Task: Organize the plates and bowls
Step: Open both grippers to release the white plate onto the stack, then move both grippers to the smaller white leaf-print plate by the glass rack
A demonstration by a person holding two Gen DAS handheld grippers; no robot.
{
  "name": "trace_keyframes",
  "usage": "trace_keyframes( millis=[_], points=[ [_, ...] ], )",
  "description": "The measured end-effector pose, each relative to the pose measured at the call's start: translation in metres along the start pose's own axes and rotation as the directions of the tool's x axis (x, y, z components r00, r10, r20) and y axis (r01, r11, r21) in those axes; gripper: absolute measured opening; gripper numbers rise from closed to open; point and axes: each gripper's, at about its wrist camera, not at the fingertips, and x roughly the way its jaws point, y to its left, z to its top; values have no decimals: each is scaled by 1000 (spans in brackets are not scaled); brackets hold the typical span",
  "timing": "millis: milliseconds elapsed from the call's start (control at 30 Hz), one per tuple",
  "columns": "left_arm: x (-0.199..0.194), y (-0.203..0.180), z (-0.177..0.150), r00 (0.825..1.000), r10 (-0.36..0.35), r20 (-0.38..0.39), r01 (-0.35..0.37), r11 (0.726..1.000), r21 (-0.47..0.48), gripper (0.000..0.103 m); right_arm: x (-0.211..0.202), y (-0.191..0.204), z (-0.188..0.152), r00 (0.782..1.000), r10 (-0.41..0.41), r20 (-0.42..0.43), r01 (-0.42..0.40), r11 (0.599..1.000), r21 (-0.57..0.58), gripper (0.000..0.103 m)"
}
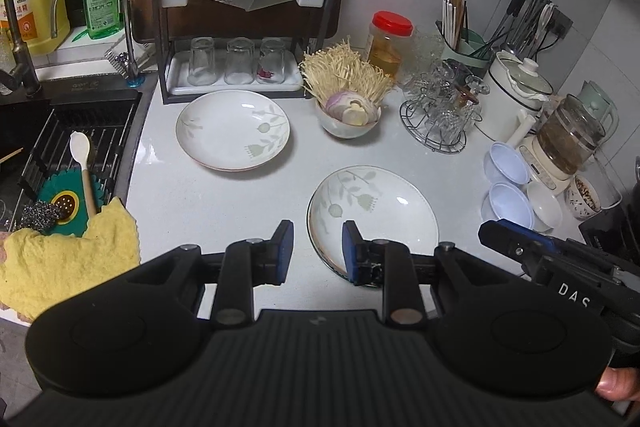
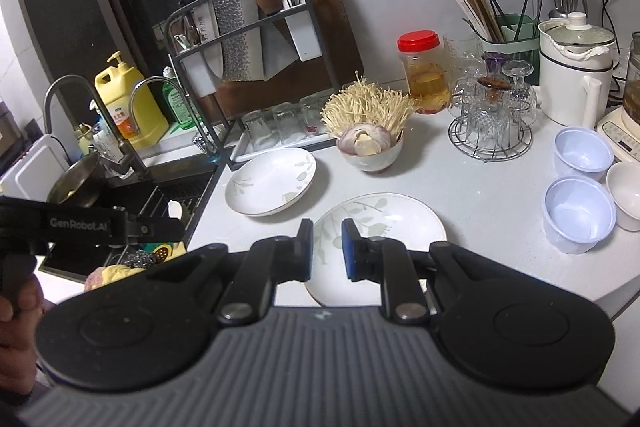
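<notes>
Two white plates with a pale leaf pattern lie on the white counter. The far plate (image 1: 233, 130) (image 2: 270, 181) sits in front of the dish rack. The near plate (image 1: 373, 213) (image 2: 380, 223) lies by the front edge. My left gripper (image 1: 317, 251) is open and empty, hovering over the near plate's left rim. My right gripper (image 2: 327, 247) is open and empty above the same plate. Two pale blue plastic bowls (image 2: 578, 213) (image 1: 508, 205) and a white bowl (image 2: 626, 195) stand at the right. A ceramic bowl (image 1: 347, 121) (image 2: 370, 149) holds onion and enoki mushrooms.
A black dish rack (image 1: 240, 27) with upturned glasses stands at the back. The sink (image 1: 60, 147) with a drain rack, a spoon and a yellow cloth (image 1: 68, 259) is at the left. A wire stand of glassware (image 2: 490, 123), a red-lidded jar (image 2: 424, 71), a white pot and a kettle crowd the right.
</notes>
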Motion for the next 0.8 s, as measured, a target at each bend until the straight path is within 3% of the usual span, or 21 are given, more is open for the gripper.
trace_keyframes(
  millis=[433, 633, 800],
  points=[
    [25, 19, -1, 999, 2, -37, -3, 999, -36, 35, 17, 3, -6, 999, 5, -39, -4, 1000, 25, 19],
    [50, 31, 5, 997, 20, -71, -24, 997, -68, 44, 42, -3, -3, 997, 8, -71, -6, 1000, 29, 19],
    [73, 53, 20, 995, 17, -93, -30, 990, -141, 60, 70, -9, 7, 996, 23, -86, -18, 999, 50, 20]
  ],
)
